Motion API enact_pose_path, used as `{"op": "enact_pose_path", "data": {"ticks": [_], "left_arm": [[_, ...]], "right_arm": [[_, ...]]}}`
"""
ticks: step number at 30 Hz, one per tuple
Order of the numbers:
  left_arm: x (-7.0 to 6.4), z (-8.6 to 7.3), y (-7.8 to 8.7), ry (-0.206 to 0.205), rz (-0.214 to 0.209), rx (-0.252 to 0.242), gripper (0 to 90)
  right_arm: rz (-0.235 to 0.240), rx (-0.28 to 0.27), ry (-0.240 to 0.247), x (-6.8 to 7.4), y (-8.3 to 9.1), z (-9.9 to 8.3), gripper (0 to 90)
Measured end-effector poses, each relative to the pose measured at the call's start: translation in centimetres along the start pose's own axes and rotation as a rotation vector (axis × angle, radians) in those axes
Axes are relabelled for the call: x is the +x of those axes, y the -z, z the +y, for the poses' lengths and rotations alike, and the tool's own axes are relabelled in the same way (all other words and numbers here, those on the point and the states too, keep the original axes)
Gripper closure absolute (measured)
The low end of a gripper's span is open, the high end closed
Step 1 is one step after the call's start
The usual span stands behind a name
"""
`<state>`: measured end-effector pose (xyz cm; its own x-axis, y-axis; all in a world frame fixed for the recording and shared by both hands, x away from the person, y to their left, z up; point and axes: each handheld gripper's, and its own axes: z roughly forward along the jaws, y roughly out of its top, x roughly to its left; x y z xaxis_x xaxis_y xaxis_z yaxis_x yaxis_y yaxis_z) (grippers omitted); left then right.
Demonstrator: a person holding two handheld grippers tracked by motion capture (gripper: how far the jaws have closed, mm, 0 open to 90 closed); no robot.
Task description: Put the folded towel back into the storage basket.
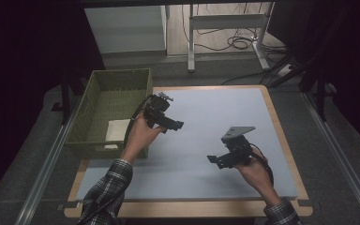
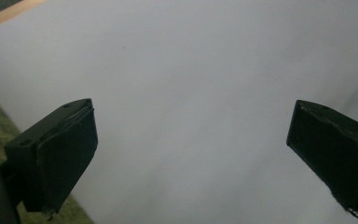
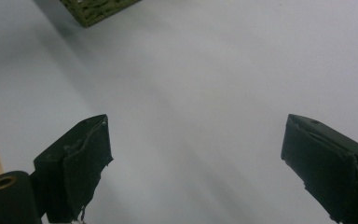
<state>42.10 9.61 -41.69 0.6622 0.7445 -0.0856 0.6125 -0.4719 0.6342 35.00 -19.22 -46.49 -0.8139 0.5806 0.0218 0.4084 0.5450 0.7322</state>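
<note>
My left gripper hovers over the pale blue mat, just right of a green woven basket. Its jaws stand wide apart in the left gripper view, with nothing but mat between the fingers. My right gripper is held over the mat's right half, pointing left, a grey three-cornered plate on top. In the right gripper view its fingers are also far apart, empty, and a corner of the basket shows at the top. A folded white cloth lies inside the basket.
The mat rests on a wooden board whose edge frames it. Beyond the table stand a white desk frame and loose cables on the floor. Metal rails run along both sides.
</note>
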Motion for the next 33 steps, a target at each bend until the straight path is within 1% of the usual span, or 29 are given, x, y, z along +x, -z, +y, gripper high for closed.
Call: {"op": "enact_pose_path", "data": {"ticks": [1, 2, 3, 4, 5, 6, 7, 8, 9, 10, 11, 12, 13, 14, 15, 16, 17, 20, 21, 22, 23, 24, 25, 28, 29, 30, 31, 32, 33], "left_arm": [[0.0, 0.0, 0.0, 0.000, 0.000, 0.000, 2.1], [-0.7, 0.0, -0.4, -0.003, -0.008, -0.004, 2.2], [-0.7, 0.0, -0.4, -0.003, -0.008, -0.004, 2.1], [-1.5, 0.0, -0.7, -0.017, -0.015, -0.007, 2.1], [-1.5, 0.0, -0.7, -0.017, -0.015, -0.007, 2.1], [-2.1, -0.1, -1.0, -0.029, -0.022, -0.008, 2.1], [-2.1, -0.1, -1.0, -0.029, -0.022, -0.008, 2.1], [-2.7, -0.3, -1.3, -0.036, -0.032, -0.011, 2.0], [-2.7, -0.3, -1.3, -0.036, -0.032, -0.011, 2.0], [-3.3, -0.7, -1.5, -0.045, -0.042, -0.017, 2.0], [-3.3, -0.7, -1.5, -0.045, -0.042, -0.017, 2.0], [-3.9, -1.2, -1.7, -0.053, -0.055, -0.025, 2.0], [-3.9, -1.2, -1.7, -0.053, -0.055, -0.025, 2.0], [-4.5, -1.8, -2.0, -0.058, -0.061, -0.033, 2.0], [-4.7, -2.1, -2.1, -0.061, -0.062, -0.037, 2.0], [-5.0, -2.5, -2.2, -0.063, -0.066, -0.040, 2.0], [-5.0, -2.5, -2.2, -0.063, -0.066, -0.040, 2.0], [-5.8, -3.6, -2.5, -0.079, -0.072, -0.046, 2.0], [-6.2, -4.5, -2.6, -0.082, -0.081, -0.059, 2.0], [-6.2, -4.5, -2.6, -0.082, -0.081, -0.059, 2.0], [-6.6, -5.3, -2.7, -0.090, -0.082, -0.059, 2.0], [-6.8, -5.7, -2.8, -0.092, -0.083, -0.062, 2.0], [-6.8, -5.7, -2.8, -0.092, -0.083, -0.062, 2.0], [-7.1, -7.0, -2.8, -0.090, -0.088, -0.071, 2.0], [-7.2, -7.4, -2.9, -0.086, -0.089, -0.075, 1.9], [-7.4, -8.2, -2.9, -0.091, -0.086, -0.072, 1.9], [-7.4, -8.2, -2.9, -0.091, -0.086, -0.072, 1.8], [-7.5, -9.1, -3.0, -0.090, -0.083, -0.073, 1.7], [-7.5, -9.5, -3.1, -0.088, -0.081, -0.075, 1.8]], "right_arm": [[0.000, 0.000, 0.000, 0.0, 0.0, 0.0, 8.4], [-0.007, 0.003, -0.009, -0.5, 0.5, -0.6, 8.4], [-0.010, 0.001, -0.017, -0.7, 0.8, -0.8, 8.4], [-0.011, 0.000, -0.026, -0.9, 1.1, -1.1, 8.4], [-0.011, 0.000, -0.026, -0.9, 1.1, -1.1, 8.4], [-0.018, -0.003, -0.034, -1.2, 1.5, -1.6, 8.4], [-0.018, -0.003, -0.034, -1.2, 1.5, -1.6, 8.4], [-0.029, -0.004, -0.035, -1.4, 2.0, -2.1, 8.4], [-0.029, -0.004, -0.035, -1.4, 2.0, -2.1, 8.4], [-0.040, -0.008, -0.035, -1.6, 2.4, -2.5, 8.4], [-0.043, -0.010, -0.034, -1.7, 2.5, -2.7, 8.4], [-0.045, -0.011, -0.036, -1.7, 2.7, -2.9, 8.4], [-0.045, -0.011, -0.036, -1.7, 2.7, -2.9, 8.4], [-0.054, -0.014, -0.032, -1.7, 3.0, -3.2, 8.4], [-0.056, -0.015, -0.033, -1.7, 3.1, -3.4, 8.3], [-0.057, -0.014, -0.032, -1.7, 3.1, -3.6, 7.9], [-0.057, -0.010, -0.034, -1.6, 3.2, -3.8, 7.5], [-0.062, -0.006, -0.034, -1.6, 3.2, -4.2, 7.4], [-0.059, -0.002, -0.035, -1.5, 3.2, -4.6, 7.3], [-0.062, -0.002, -0.034, -1.5, 3.2, -4.8, 7.3], [-0.064, -0.002, -0.031, -1.5, 3.1, -5.0, 7.2], [-0.064, -0.002, -0.029, -1.5, 3.0, -5.2, 7.1], [-0.064, -0.002, -0.029, -1.5, 3.0, -5.2, 7.1], [-0.067, 0.001, -0.034, -1.4, 2.8, -5.8, 6.5], [-0.066, 0.002, -0.034, -1.3, 2.7, -6.0, 6.2], [-0.065, 0.000, -0.037, -1.3, 2.5, -6.4, 5.3], [-0.065, 0.000, -0.037, -1.3, 2.5, -6.4, 5.3], [-0.063, 0.000, -0.038, -1.3, 2.3, -6.7, 4.3], [-0.065, 0.001, -0.040, -1.3, 2.2, -6.9, 3.9]]}}
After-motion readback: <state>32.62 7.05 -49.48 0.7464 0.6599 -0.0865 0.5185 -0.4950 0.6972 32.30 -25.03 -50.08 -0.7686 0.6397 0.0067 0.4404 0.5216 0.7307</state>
